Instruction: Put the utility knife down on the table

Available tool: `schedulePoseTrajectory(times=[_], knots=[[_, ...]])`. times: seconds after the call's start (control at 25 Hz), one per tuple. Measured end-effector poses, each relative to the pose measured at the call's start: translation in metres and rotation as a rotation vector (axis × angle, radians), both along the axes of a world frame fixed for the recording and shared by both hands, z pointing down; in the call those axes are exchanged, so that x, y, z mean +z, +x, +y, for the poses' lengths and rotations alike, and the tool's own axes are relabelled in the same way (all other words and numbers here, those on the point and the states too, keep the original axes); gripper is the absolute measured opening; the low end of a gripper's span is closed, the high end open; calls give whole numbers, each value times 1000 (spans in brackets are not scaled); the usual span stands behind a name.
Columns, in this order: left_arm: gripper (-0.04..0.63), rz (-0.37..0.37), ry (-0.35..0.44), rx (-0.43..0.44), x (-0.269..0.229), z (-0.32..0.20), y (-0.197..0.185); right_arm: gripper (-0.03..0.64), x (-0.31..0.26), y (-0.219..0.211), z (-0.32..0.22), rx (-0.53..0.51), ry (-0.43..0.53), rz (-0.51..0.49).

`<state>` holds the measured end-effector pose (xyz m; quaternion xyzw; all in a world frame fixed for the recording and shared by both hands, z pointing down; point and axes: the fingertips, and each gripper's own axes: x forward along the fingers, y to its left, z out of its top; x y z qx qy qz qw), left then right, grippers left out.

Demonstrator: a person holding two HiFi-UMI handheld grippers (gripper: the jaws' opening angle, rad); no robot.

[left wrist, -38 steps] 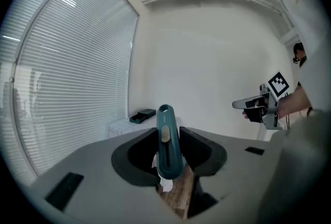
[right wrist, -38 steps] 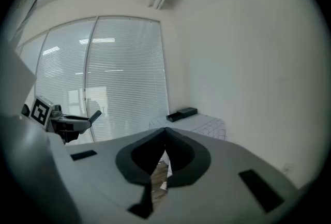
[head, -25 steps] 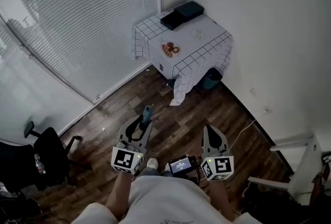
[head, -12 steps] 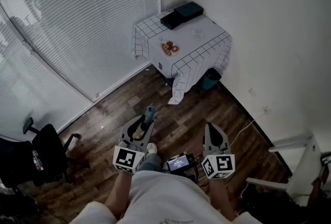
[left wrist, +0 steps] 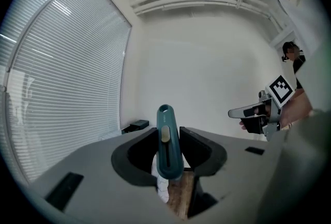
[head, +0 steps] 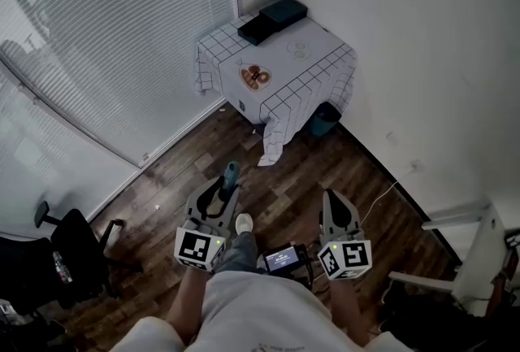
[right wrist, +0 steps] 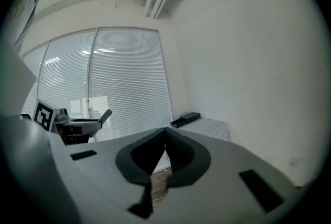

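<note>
A teal utility knife (head: 231, 172) stands between the jaws of my left gripper (head: 221, 189), which is shut on its body; its rounded end sticks out past the tips. In the left gripper view the knife (left wrist: 168, 146) fills the gap of the gripper (left wrist: 169, 135), slider facing the camera. My right gripper (head: 335, 210) is level beside it, its tips together with nothing between them (right wrist: 165, 132). Both are over the wooden floor, well short of the small table with a checked cloth (head: 321, 58) in the room's corner.
On the table lie two dark boxes (head: 272, 19), an orange-brown item (head: 254, 76) and a small pale dish (head: 297, 48). A teal bin (head: 325, 119) stands under its edge. Window blinds (head: 106, 41) run along the left, an office chair (head: 69, 249) at lower left, a white cable (head: 380, 202) at right.
The person has stepped forward, a shoe now showing between the grippers. The table has shifted left in the view. Both grippers keep their pose, and the knife stays in the left one.
</note>
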<state>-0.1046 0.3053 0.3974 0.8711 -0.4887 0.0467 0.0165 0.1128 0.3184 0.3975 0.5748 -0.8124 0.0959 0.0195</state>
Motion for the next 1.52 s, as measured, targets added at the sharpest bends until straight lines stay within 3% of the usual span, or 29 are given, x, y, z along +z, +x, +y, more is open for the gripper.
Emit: schedulePoseTrajectory(times=[0.2, 0.64, 1.0, 1.28, 1.52], knots=[[144, 19, -6, 17, -2, -34, 0, 8, 2, -2, -30, 22, -17, -43], [144, 25, 6, 71, -1, -121, -23, 8, 3, -30, -109, 46, -24, -37], [143, 22, -17, 102, 3, -173, -38, 8, 13, -43, -140, 90, -52, -36], [144, 20, -21, 90, 4, -206, -34, 8, 15, -44, -179, 72, -49, -46], [144, 55, -34, 22, 7, -252, -38, 8, 18, -42, -235, 33, -61, -14]])
